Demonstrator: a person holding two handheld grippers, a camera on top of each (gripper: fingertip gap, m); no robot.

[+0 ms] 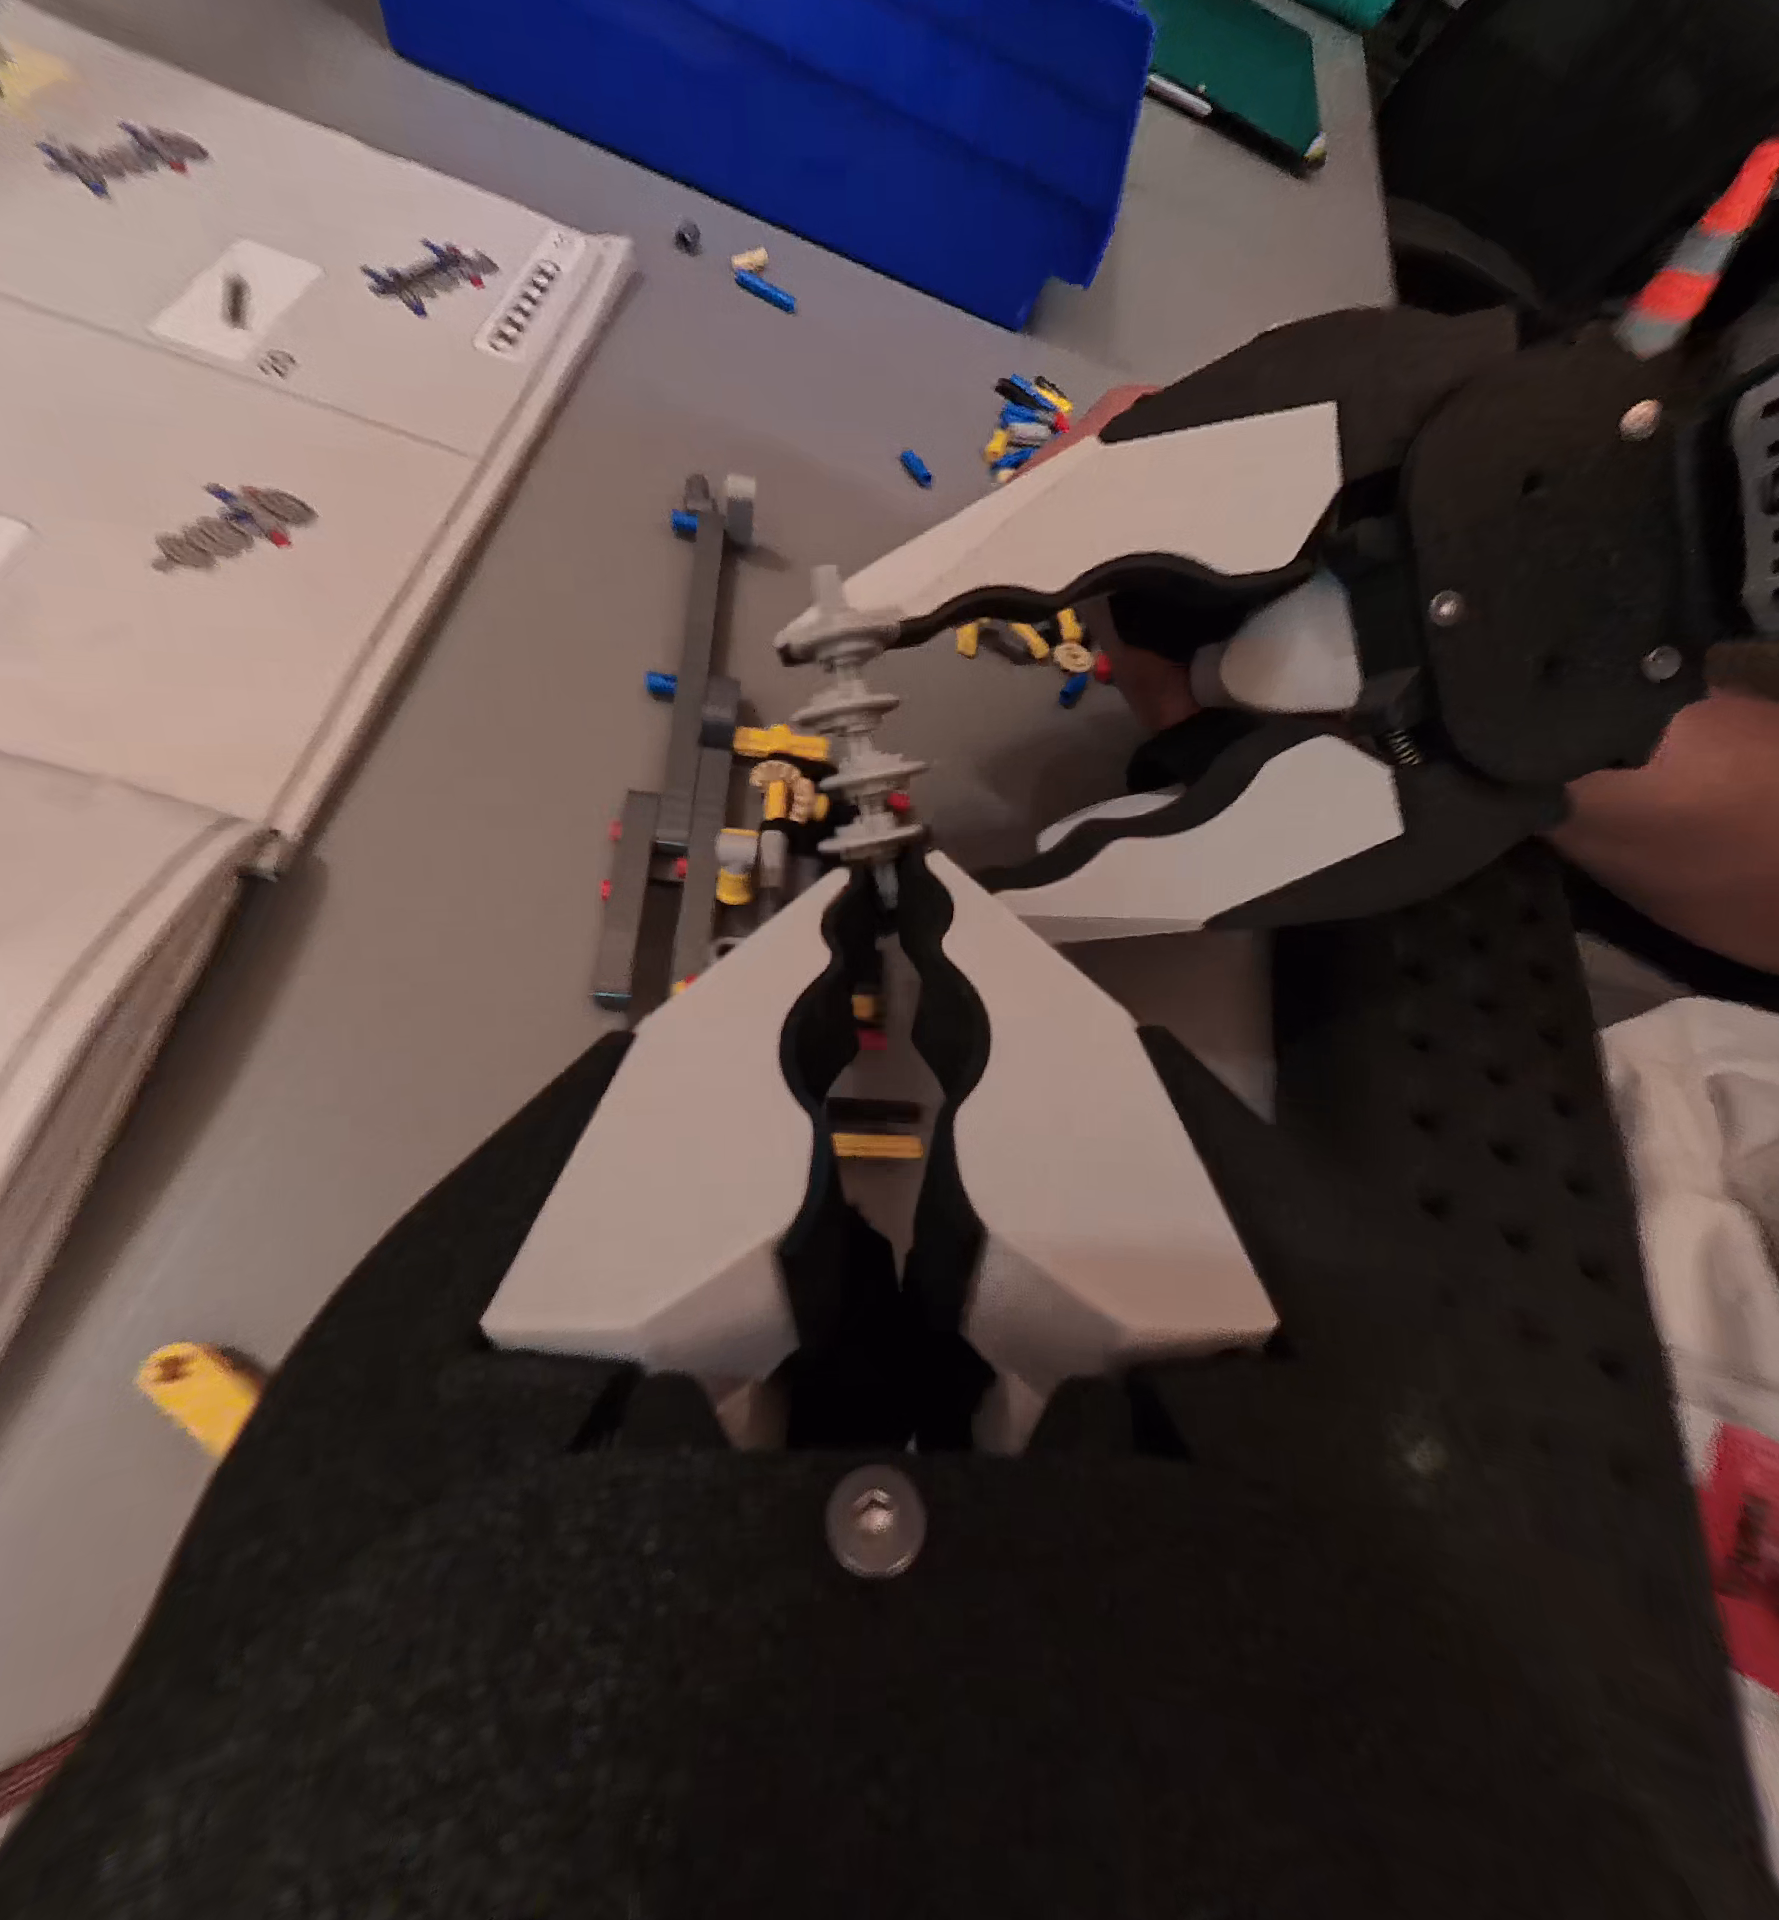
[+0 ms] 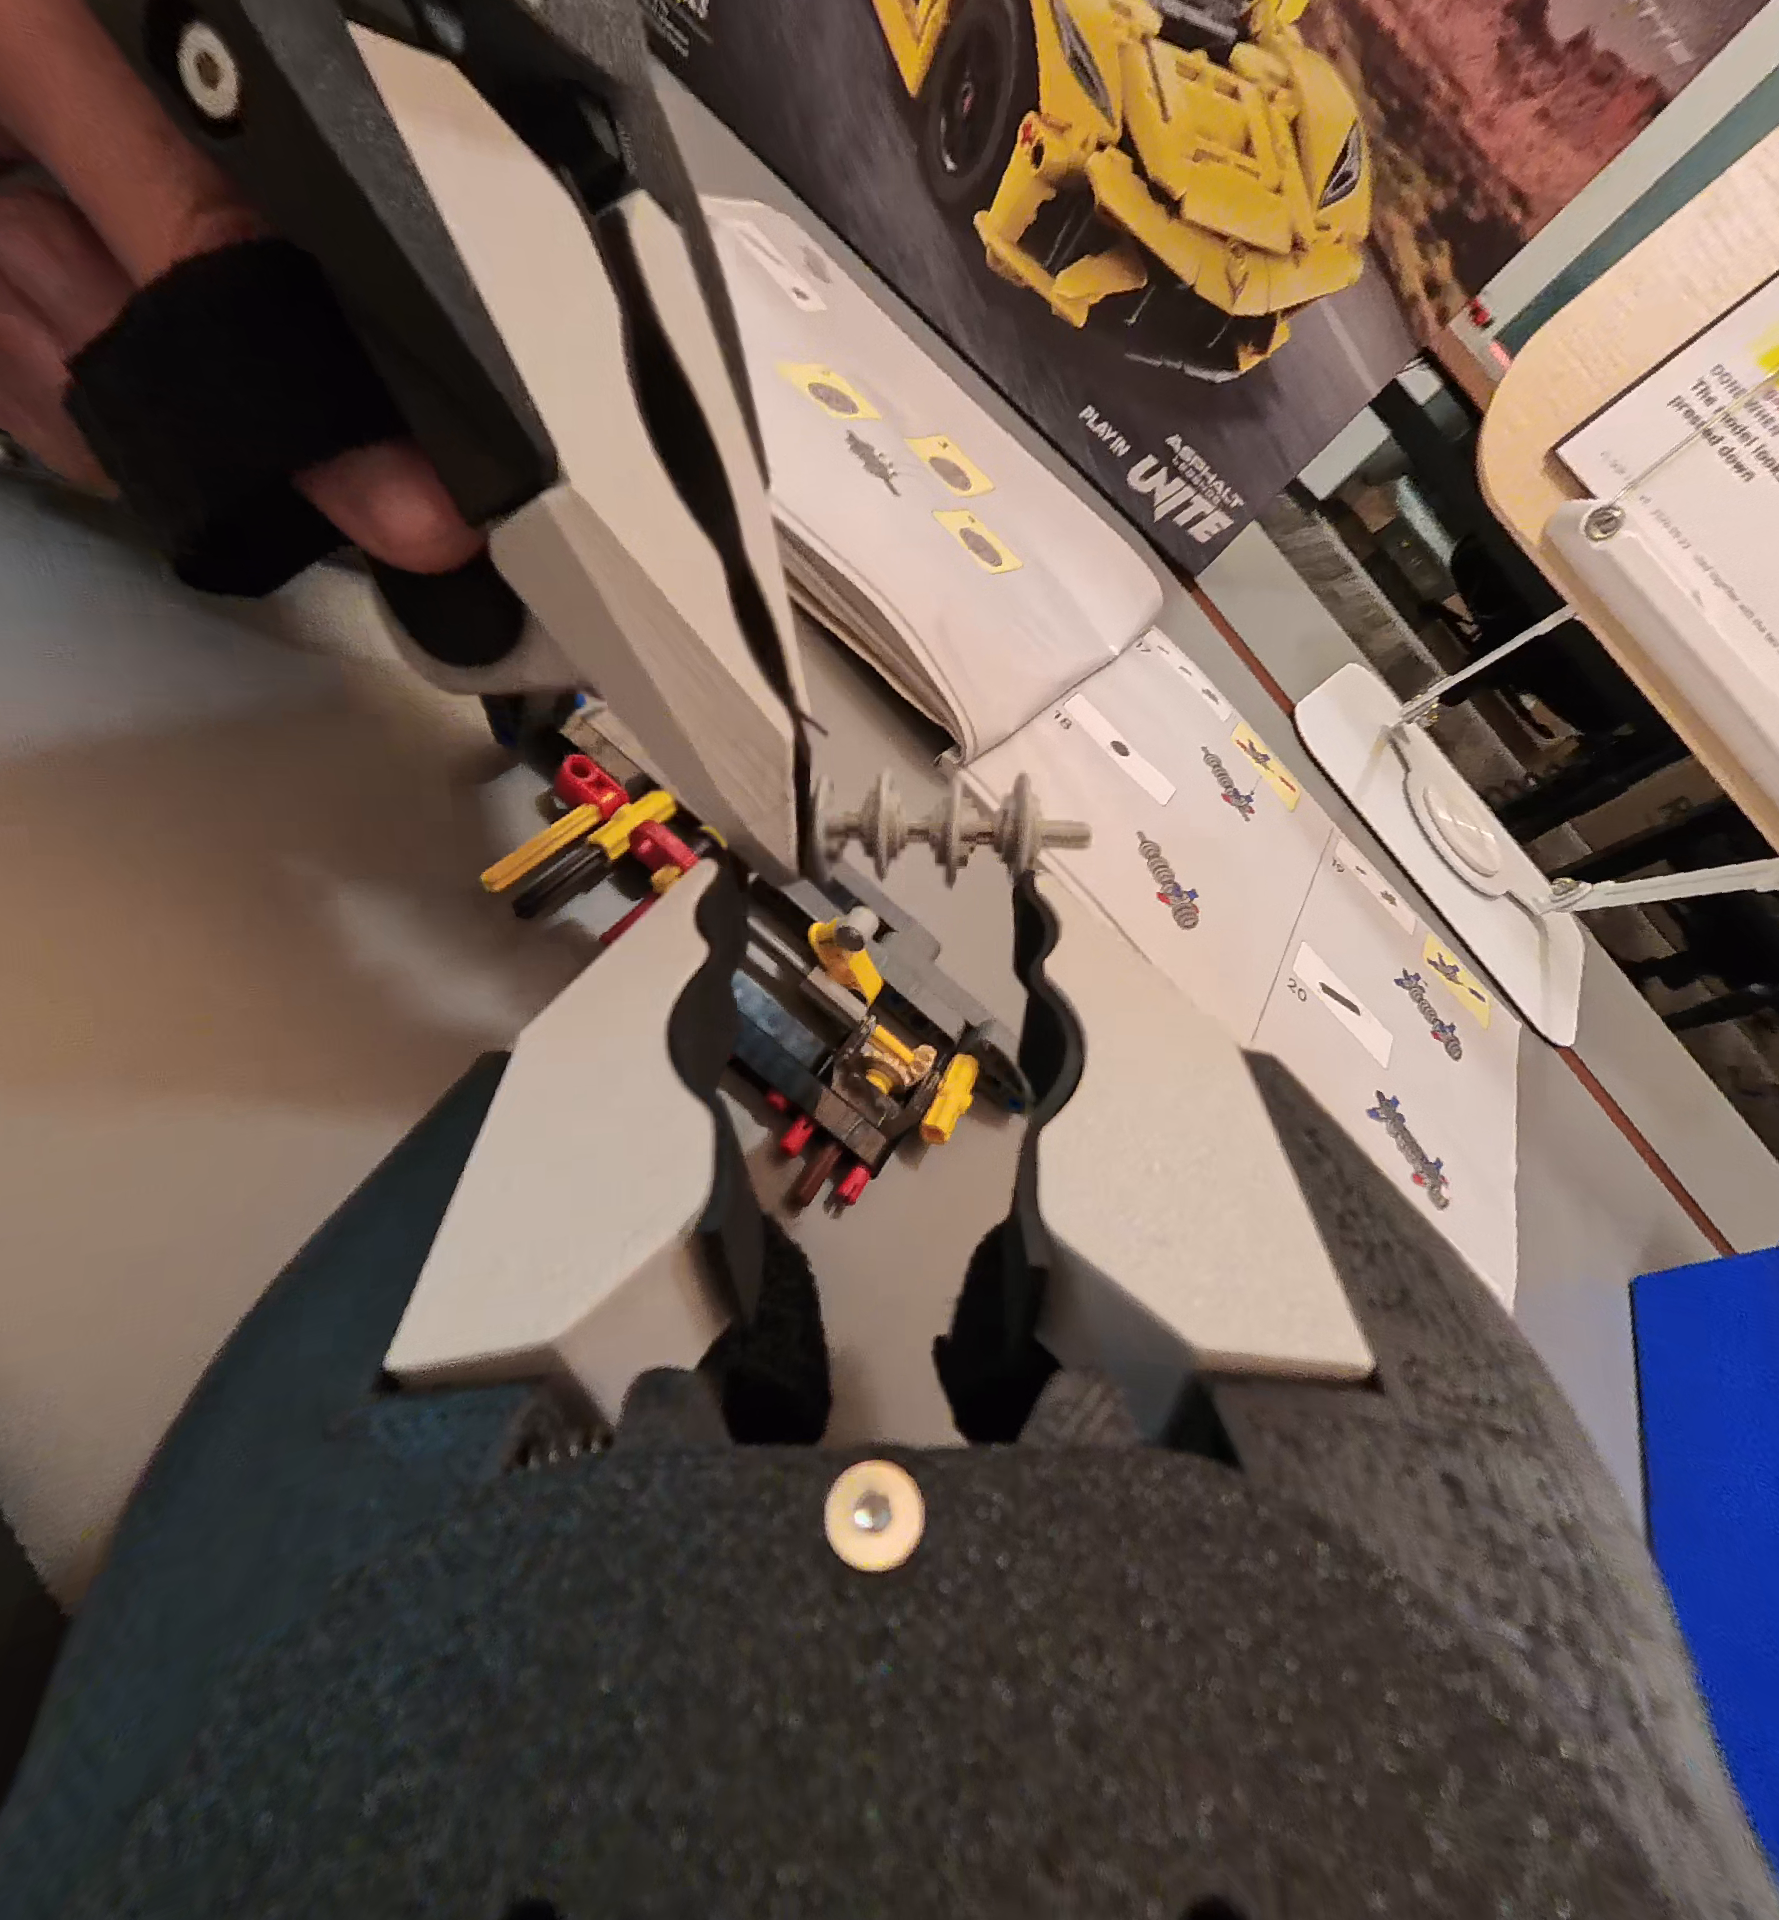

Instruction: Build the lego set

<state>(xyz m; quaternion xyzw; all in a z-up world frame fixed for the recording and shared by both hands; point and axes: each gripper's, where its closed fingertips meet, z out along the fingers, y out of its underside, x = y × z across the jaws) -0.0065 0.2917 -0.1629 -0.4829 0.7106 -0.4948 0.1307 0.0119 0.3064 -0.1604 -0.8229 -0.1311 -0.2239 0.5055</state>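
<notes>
Left gripper (image 1: 883, 883) is clamped on one end of the grey plastic axle with four ribbed discs (image 1: 857, 727), held above the grey table (image 1: 449, 1039). Right gripper (image 2: 869, 883) stands spread wide; one fingertip (image 2: 1022, 885) appears to touch the far disc, though blur obscures contact.

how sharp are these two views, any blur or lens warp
Left wrist view: the open instruction booklet and the loose yellow lego piece at the edges are smeared, while the grey axle with discs in the left gripper is fairly sharp. Right wrist view: crisper, though the blue bin bows at the edge and the open right gripper looms large.
</notes>
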